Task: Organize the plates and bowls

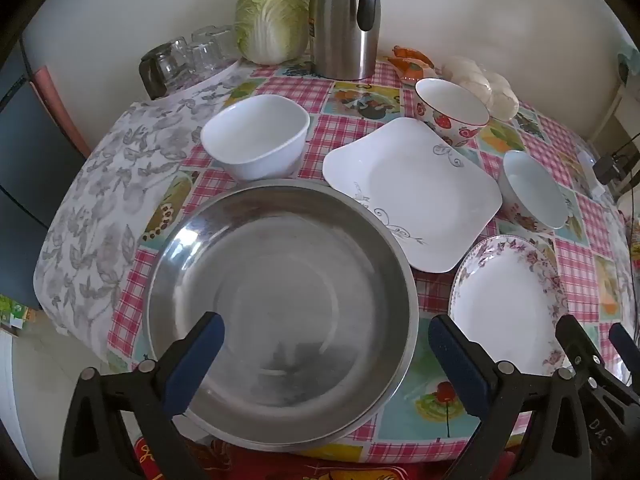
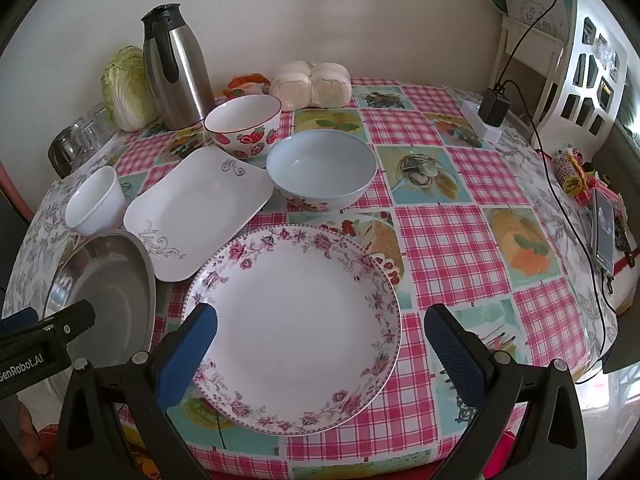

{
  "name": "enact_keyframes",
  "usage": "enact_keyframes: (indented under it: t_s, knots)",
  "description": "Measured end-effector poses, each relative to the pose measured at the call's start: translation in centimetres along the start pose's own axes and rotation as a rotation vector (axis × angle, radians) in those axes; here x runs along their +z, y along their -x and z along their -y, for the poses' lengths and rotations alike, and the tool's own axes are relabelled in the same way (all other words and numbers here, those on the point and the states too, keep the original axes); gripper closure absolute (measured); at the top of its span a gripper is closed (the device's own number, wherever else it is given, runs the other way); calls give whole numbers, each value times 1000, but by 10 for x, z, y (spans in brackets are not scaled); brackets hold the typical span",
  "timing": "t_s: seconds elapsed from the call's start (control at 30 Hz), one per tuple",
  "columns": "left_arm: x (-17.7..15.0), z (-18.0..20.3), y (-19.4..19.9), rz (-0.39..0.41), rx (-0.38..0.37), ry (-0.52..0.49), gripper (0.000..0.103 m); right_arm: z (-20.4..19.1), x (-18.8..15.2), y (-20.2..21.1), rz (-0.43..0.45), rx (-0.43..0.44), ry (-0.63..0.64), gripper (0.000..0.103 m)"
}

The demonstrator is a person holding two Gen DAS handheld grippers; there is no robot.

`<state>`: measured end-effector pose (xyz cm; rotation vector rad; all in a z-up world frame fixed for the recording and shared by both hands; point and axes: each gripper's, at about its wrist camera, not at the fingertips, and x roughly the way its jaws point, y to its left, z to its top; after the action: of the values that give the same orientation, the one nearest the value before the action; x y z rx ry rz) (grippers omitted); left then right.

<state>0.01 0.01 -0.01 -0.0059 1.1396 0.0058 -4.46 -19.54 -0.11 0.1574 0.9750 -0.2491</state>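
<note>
So the round table (image 2: 452, 248) has that pink checked cloth with fruit pictures on it, and all the dishes sit on the side nearest the camera. Biggest is the steel basin (image 1: 280, 304), right at the near edge on the left. Next to it on the right is the floral plate (image 2: 292, 320), also at the near edge. Behind those two, and sort of between them, lies the square white plate (image 1: 412, 192); its corner looks like it overlaps the basin's rim, though the fisheye makes that hard to call. The pale blue bowl (image 2: 322, 172) is just right of the square plate, the strawberry bowl (image 2: 244, 126) is behind it, and the small white bowl (image 1: 256, 136) sits behind the basin.

Left gripper (image 1: 326, 334) hangs over the basin with its jaws spread wide, nothing between them. Right gripper (image 2: 320, 326) is the same deal over the floral plate, jaws wide apart, not touching it.

A steel thermos (image 2: 176, 68) and a cabbage (image 1: 272, 16) stand at the back by the wall.
</note>
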Motion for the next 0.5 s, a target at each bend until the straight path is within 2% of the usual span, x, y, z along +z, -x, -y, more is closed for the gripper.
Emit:
enact_keyframes:
  t_s: [0.43,0.5]
  knots:
    - [-3,5,3,9,-3,3,0,-1,0,0,1,-7,-1,0]
    - [-2,-4,2,6,-9,6,0,0,0,1,3,-4,-1,0]
